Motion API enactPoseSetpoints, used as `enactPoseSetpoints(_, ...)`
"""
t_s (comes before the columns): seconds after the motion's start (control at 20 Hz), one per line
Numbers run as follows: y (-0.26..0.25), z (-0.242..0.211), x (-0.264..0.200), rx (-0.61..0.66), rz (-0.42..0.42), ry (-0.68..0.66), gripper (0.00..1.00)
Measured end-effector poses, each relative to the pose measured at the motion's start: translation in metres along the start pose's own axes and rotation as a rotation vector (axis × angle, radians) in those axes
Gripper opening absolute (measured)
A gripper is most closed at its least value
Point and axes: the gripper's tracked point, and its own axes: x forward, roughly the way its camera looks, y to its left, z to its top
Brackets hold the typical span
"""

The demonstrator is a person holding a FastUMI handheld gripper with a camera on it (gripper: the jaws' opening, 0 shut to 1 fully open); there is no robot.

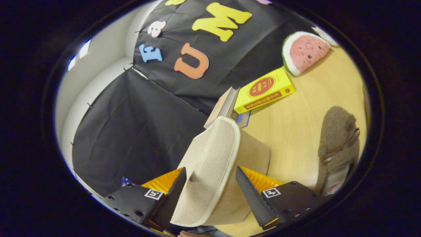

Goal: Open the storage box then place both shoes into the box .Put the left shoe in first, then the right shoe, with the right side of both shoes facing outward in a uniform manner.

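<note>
Cloth wall [131, 131] fills the left of my view, hung dark behind the table. Moving right, I see the storage box [253, 158], beige fabric, with its lid [213, 158] lifted and standing between the fingers of my gripper [210, 184]. The fingers sit at a middling spread, one on each side of the lid's edge; I cannot tell whether both actually press on it. The box's inside is hidden from me by the lid, so I cannot say what it holds. Just beyond the box a stack of books [223, 108] leans near the wall, partly covered by a yellow carton [263, 90] lying on the wooden table [296, 131]. Further right a watermelon-slice toy [304, 52] lies near the wall. Right of the box, well apart from it, a brown fuzzy shoe [338, 138] lies on the table, its lower end cut off behind my right finger.
</note>
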Motion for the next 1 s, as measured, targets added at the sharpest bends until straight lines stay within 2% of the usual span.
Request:
enactPoseSetpoints(0.1, 0.002, -0.008, 0.005, 0.065, 0.036, 0.059, 0.93)
enactPoseSetpoints(0.2, -0.003, -0.011, 0.006, 0.090, 0.015, 0.092, 0.91)
enactPoseSetpoints(0.25, -0.003, -0.007, 0.008, 0.096, 0.004, 0.091, 0.81)
enactPoseSetpoints(0.4, -0.006, -0.007, 0.006, 0.166, -0.013, 0.114, 0.66)
enactPoseSetpoints(0.45, -0.005, -0.007, 0.006, 0.181, -0.023, 0.117, 0.64)
enactPoseSetpoints(0.6, -0.003, -0.009, 0.000, 0.146, -0.071, 0.113, 0.60)
enactPoseSetpoints(0.75, -0.002, -0.010, -0.002, 0.100, -0.134, 0.114, 0.53)
enactPoseSetpoints(0.9, -0.002, -0.004, -0.010, 0.098, -0.186, 0.104, 0.53)
enactPoseSetpoints(1.0, 0.000, 0.000, -0.015, 0.105, -0.209, 0.093, 0.42)
